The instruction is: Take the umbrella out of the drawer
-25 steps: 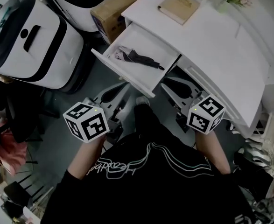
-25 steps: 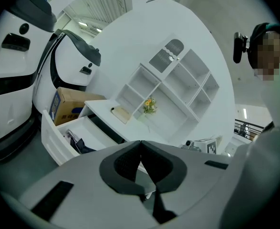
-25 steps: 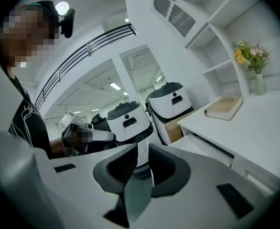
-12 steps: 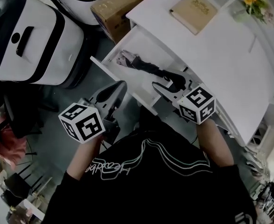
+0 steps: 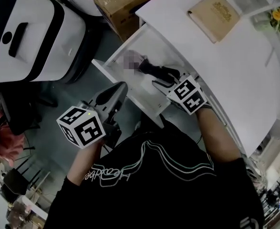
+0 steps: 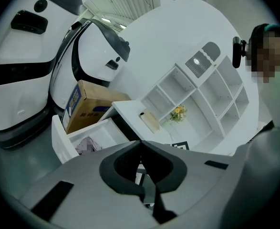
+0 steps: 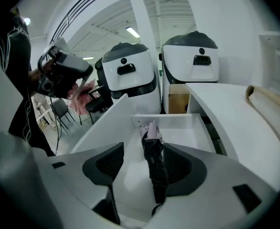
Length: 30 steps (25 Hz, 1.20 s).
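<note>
Folded black umbrella (image 7: pixel 154 161) lies in the open white drawer (image 5: pixel 139 87), ungripped between the opening jaws of our right tongs (image 7: pixel 144 171), left tongs (image 6: pixel 142 163) clenched empty outside; lying nearer one jaw, it may skid sideways when we close.

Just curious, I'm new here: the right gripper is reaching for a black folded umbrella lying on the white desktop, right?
No. The black folded umbrella lies inside the open white drawer, not on the desktop. The right gripper view shows it between the right gripper's opening jaws.
</note>
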Motion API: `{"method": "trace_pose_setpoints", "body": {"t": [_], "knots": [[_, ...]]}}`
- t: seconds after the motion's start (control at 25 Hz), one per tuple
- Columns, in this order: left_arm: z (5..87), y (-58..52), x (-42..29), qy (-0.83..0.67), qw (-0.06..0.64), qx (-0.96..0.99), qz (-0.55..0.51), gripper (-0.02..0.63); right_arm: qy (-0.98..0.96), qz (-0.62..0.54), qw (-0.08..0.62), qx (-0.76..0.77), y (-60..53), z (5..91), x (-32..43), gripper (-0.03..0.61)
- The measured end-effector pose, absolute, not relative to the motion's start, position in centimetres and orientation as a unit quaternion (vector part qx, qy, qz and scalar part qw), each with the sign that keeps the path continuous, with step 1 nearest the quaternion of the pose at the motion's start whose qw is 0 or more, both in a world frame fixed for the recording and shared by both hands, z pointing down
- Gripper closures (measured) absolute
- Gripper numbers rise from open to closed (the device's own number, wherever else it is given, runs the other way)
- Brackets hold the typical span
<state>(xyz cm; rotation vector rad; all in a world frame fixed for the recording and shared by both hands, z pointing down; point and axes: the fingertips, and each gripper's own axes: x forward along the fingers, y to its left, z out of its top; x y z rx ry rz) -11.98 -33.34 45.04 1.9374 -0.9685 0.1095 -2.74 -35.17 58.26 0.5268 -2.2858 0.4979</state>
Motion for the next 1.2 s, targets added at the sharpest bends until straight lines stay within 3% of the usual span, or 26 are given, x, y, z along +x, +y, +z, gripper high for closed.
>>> {"method": "trace_pose_setpoints", "body": {"t": [0.68,1.2], "knots": [[50.4,-35.6,-13.9,-0.410,0.505,0.757,0.055,0.594,-0.833,0.119,0.527,0.119,-38.0,73.4,-4.9,0.336],[51.0,-35.5,-14.1,-0.413,0.512,0.751,0.054,0.594,-0.820,0.117,0.552,0.099,-38.0,76.3,-4.8,0.336]]}}
